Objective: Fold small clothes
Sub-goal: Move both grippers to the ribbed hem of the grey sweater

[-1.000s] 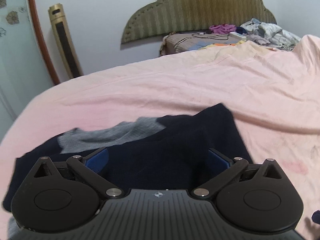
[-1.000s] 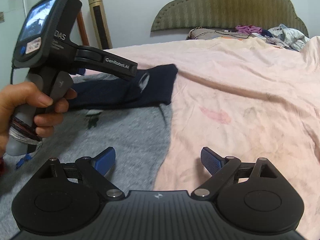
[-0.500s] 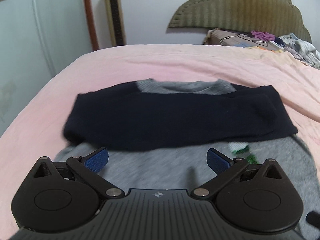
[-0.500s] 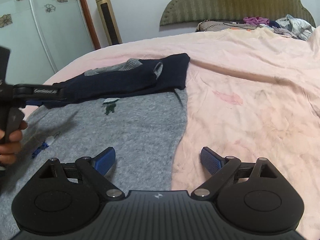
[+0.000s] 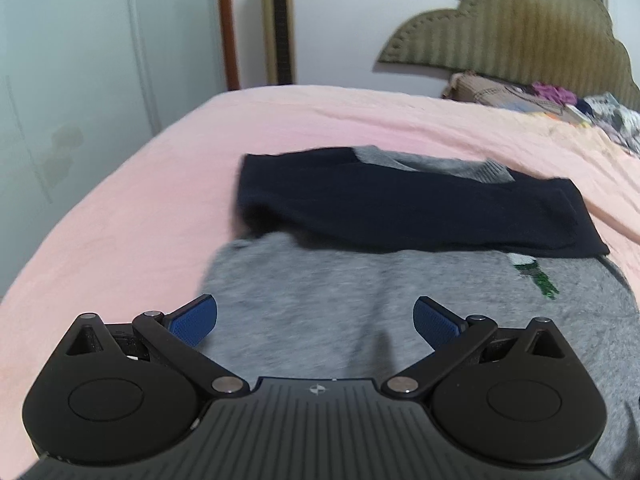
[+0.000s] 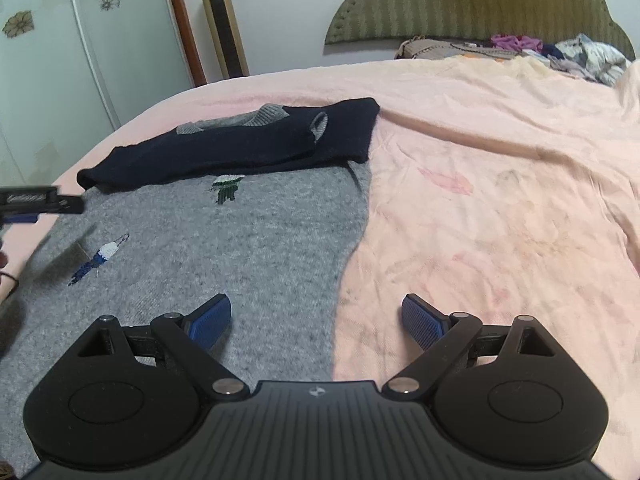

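Both hand-held grippers, left (image 5: pixel 316 320) & right (image 6: pixel 316 318), agape above grey sweater (image 6: pixel 224 248).

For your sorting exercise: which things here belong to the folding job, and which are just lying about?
Job: sweater, navy sleeves folded across it; left gripper; right gripper.

Lying about: clothes pile, pillow, tower fan, wardrobe.

One sweater, two hand-held grippers, one bed.
One grey sweater (image 6: pixel 208 248) with two navy sleeves (image 6: pixel 240 148) and two embroidered motifs (image 6: pixel 226 188); left hand-held gripper (image 5: pixel 316 320), right hand-held gripper (image 6: pixel 316 316); one pink bed (image 6: pixel 500 160).
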The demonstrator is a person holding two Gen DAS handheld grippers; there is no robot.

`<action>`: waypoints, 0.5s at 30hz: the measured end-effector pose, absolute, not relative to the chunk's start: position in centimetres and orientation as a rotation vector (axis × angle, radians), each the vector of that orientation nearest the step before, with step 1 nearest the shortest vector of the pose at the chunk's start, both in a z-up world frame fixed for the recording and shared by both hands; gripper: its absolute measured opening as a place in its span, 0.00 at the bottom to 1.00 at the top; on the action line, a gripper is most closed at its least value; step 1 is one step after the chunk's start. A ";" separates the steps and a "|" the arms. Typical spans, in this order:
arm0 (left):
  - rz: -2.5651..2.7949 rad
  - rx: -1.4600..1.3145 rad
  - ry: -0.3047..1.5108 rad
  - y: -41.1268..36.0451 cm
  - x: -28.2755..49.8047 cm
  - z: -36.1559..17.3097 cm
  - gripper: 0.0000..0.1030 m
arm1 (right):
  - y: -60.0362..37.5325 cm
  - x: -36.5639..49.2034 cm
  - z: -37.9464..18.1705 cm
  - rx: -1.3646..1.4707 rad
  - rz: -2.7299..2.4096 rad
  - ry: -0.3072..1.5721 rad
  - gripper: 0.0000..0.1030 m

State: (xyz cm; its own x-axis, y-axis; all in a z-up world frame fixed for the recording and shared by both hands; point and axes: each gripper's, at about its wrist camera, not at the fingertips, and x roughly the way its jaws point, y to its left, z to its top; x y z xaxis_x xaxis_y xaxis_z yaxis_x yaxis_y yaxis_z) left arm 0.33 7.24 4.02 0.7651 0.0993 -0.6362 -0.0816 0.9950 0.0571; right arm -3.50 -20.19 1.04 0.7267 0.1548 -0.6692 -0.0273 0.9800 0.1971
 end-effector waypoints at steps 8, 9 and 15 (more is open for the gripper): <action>0.264 0.051 0.638 17.0 -4.6 7.0 1.00 | -21.8 -4.7 1.0 0.243 0.129 0.753 0.90; 0.298 0.064 0.629 18.3 -5.3 7.6 1.00 | -21.9 -4.8 0.9 0.255 0.138 0.755 0.90; 0.574 0.067 0.544 23.1 -7.6 10.3 1.00 | -22.0 -5.5 1.0 0.276 0.179 0.764 0.90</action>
